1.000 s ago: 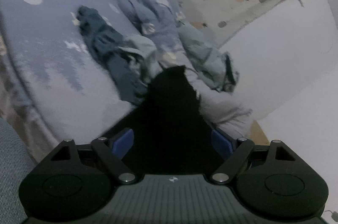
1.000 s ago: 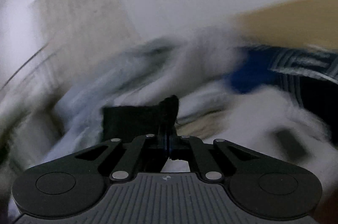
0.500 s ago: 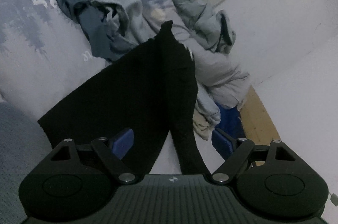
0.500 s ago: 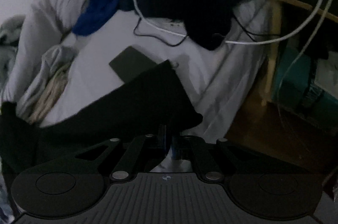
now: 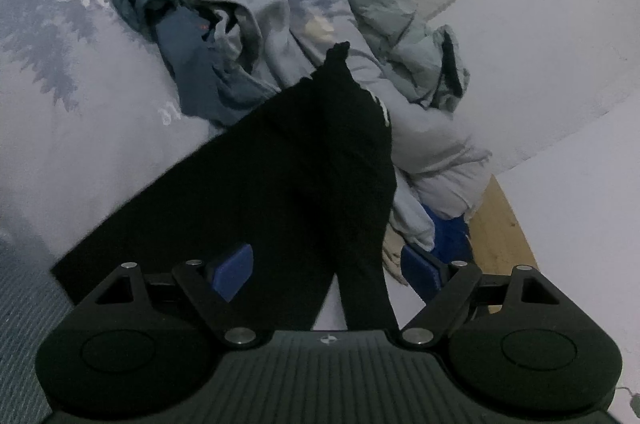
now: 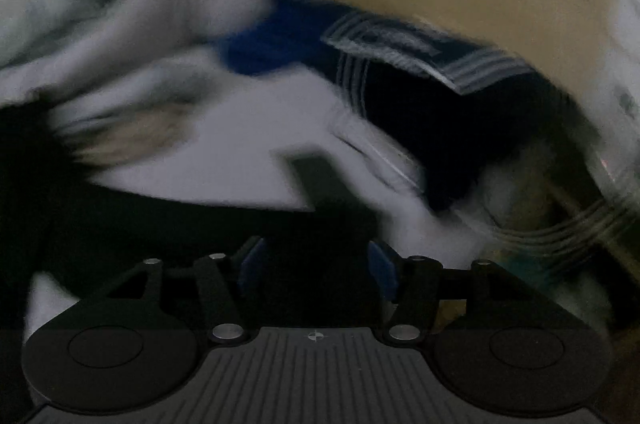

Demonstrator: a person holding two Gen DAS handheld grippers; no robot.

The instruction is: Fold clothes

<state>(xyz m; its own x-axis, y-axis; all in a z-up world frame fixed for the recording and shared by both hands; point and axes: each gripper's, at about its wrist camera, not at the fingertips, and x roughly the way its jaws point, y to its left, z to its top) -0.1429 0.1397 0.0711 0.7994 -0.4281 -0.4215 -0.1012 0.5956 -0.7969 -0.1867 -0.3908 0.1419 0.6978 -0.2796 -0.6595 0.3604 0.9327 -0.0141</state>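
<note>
Two grippers work one black garment (image 5: 304, 160) on the bed (image 5: 80, 112). Toward the bed's left edge its broad panel lies flat; its long axis runs away from the left gripper (image 5: 326, 266) to a raised tip against the heap of blue and grey clothes (image 5: 256, 24). That gripper's jaws stand wide, the cloth between them unpinched. Further right, the blurred right gripper (image 6: 316, 264) is opening, dark cloth lying loose between its pads. Judging by this, the left hand is nearer the tip. No containers show.
</note>
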